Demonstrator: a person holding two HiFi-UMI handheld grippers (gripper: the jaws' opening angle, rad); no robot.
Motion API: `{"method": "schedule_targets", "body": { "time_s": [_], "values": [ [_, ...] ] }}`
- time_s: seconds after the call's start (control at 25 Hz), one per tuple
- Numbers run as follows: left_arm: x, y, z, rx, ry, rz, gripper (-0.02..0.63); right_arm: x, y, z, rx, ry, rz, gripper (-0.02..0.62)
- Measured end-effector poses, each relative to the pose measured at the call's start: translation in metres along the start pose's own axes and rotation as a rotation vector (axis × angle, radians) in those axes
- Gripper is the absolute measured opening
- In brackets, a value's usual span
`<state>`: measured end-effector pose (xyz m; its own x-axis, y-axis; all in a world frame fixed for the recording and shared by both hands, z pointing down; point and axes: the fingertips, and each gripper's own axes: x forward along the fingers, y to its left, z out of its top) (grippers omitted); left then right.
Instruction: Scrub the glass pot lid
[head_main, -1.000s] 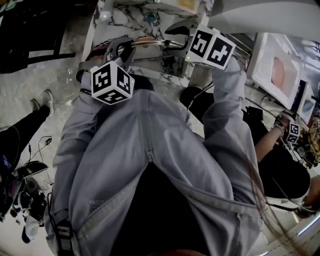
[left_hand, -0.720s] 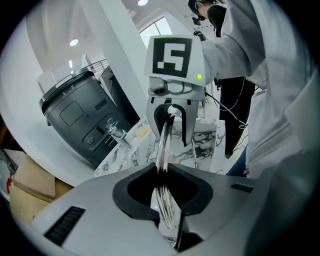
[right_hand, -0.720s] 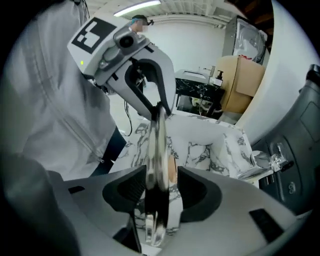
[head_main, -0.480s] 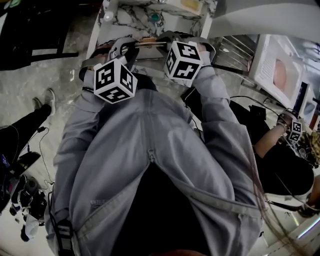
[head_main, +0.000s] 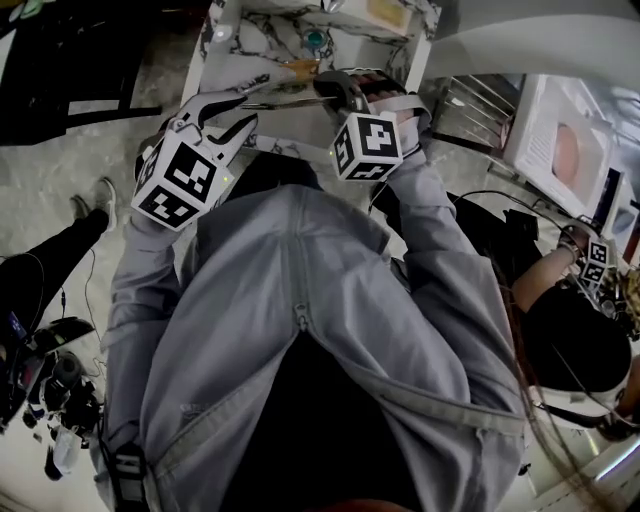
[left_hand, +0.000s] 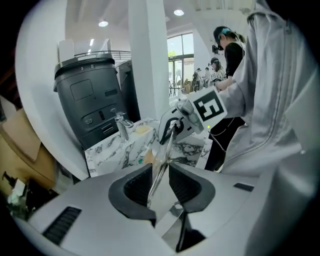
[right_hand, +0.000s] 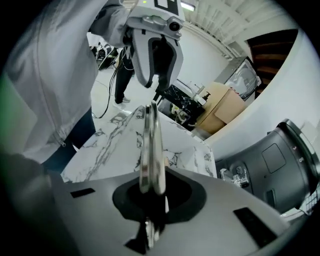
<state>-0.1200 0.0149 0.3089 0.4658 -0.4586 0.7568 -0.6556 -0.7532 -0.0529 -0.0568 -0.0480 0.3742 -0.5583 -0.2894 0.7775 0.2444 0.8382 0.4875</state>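
Right gripper (right_hand: 152, 194) newly clamps lid (right_hand: 151, 145), left gripper (left_hand: 161, 183) loosening

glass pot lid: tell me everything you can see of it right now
The glass pot lid is a clear disc with a shiny metal rim. It shows edge-on in both gripper views, held in the air roughly upright, with the marble counter behind it. The right gripper is shut on one side of the rim. The opposite side sits between the jaws of the left gripper, which have just been opening and stand clear of the glass. No knob shows.
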Motion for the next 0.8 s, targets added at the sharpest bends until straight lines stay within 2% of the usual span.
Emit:
{"method": "schedule_targets", "body": {
  "time_s": [0.12,0.32,0.44,0.52,0.68,0.76,0.8],
  "values": [
    [-0.012,0.017,-0.003,-0.079,-0.036,-0.013,0.114,0.009,-0.009,-0.01,-0.012,0.012,-0.082,0.038],
    [-0.005,0.056,0.007,-0.232,-0.135,-0.057,0.114,0.02,-0.02,-0.025,0.037,-0.004,-0.184,0.038],
    [0.013,0.074,0.025,-0.265,-0.175,-0.112,0.118,0.024,-0.011,-0.03,0.02,-0.011,-0.213,0.038],
    [0.031,0.082,0.035,-0.28,-0.19,-0.174,0.127,0.026,-0.003,-0.029,-0.002,-0.016,-0.229,0.038],
    [0.089,0.086,0.054,-0.368,-0.222,-0.383,0.229,0.027,0.005,-0.03,-0.036,-0.035,-0.244,0.038],
    [0.124,0.089,0.056,-0.387,-0.21,-0.426,0.232,0.028,0.008,-0.033,-0.048,-0.042,-0.254,0.039],
    [0.141,0.088,0.051,-0.372,-0.178,-0.435,0.239,0.028,0.01,-0.035,-0.05,-0.044,-0.262,0.038]
  ]
}}
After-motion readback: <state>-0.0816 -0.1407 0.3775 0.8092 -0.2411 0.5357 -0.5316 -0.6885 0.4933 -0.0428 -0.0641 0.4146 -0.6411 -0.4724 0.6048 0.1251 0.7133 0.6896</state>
